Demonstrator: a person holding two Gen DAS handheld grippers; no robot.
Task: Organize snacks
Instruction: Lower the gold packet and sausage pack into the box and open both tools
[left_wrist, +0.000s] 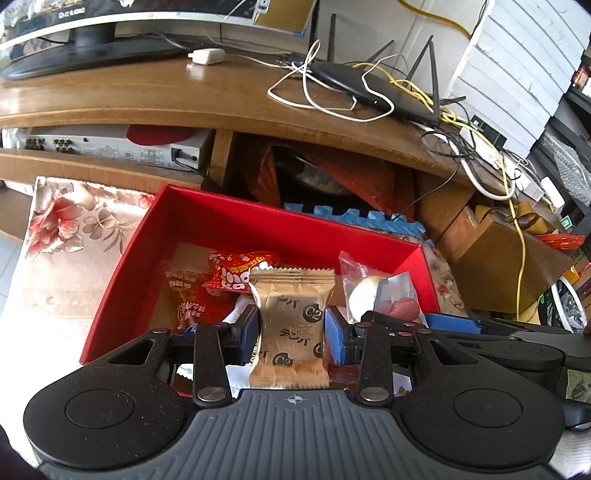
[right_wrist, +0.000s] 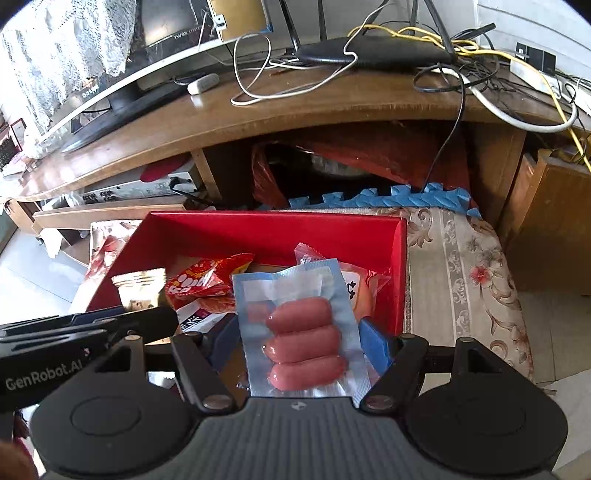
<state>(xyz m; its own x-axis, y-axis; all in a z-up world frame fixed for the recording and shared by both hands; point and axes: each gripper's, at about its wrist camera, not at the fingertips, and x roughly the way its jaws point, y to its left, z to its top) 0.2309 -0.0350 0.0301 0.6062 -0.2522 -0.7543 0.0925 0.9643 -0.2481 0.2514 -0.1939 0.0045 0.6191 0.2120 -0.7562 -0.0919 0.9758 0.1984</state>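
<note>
A red box (left_wrist: 258, 218) (right_wrist: 273, 229) sits on a floral cloth and holds several snack packets, among them an orange-red packet (left_wrist: 240, 271) (right_wrist: 207, 277). My left gripper (left_wrist: 291, 328) is shut on a gold-brown wrapped snack (left_wrist: 290, 325) and holds it upright over the box's near side; the snack's top also shows in the right wrist view (right_wrist: 138, 286). My right gripper (right_wrist: 301, 339) is shut on a blue-edged vacuum pack of three pink sausages (right_wrist: 299, 332), held over the box's right part. The right gripper's fingers appear in the left wrist view (left_wrist: 454, 321).
A wooden TV stand (left_wrist: 221, 99) rises behind the box, with a monitor base (left_wrist: 88, 55), a black router (left_wrist: 373, 88) and tangled cables on top. Blue foam mat (right_wrist: 388, 201) lies behind the box. The floral cloth (right_wrist: 465, 280) spreads to the right and left.
</note>
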